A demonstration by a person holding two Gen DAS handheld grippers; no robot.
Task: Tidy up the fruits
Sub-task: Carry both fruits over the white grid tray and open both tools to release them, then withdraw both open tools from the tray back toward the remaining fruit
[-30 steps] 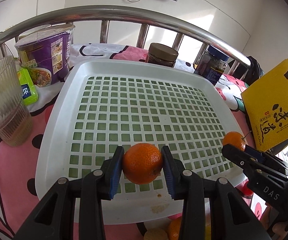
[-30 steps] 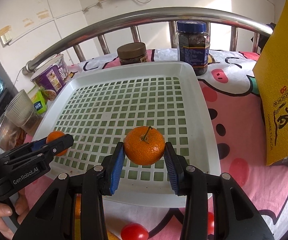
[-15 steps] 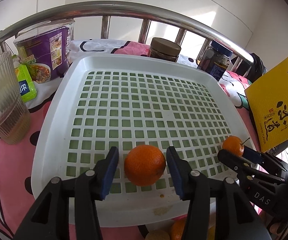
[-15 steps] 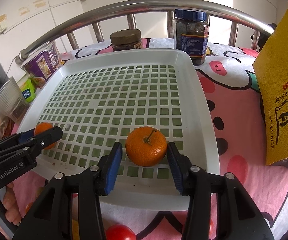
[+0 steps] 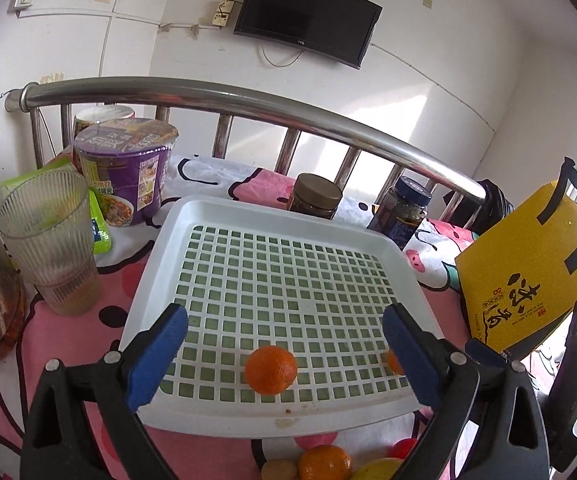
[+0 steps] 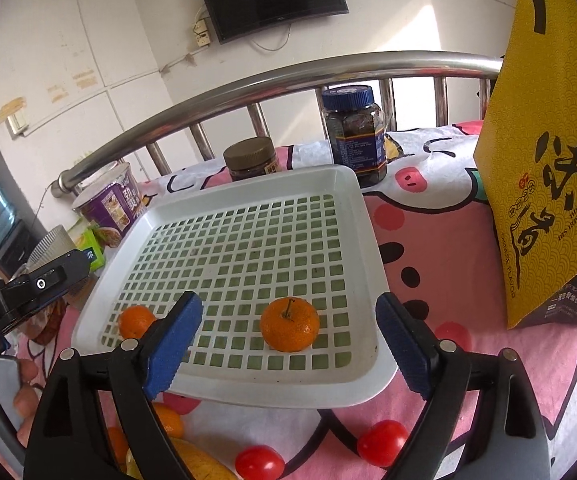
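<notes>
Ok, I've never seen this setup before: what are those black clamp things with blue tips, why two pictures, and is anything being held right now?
They are hand-held grippers, one in each of a person's hands, each with a camera looking along its two fingers. One picture is from the left gripper, the other from the right gripper. Both have just been opening and now stand open, holding nothing. Each has an orange between its blue pads, untouched: the plain orange and the stemmed orange both sit near the front of the white slotted tray. More fruit lies in front of the tray on the pink cloth, including cherry tomatoes. Jars and noodle cups stand behind and beside the tray.
</notes>
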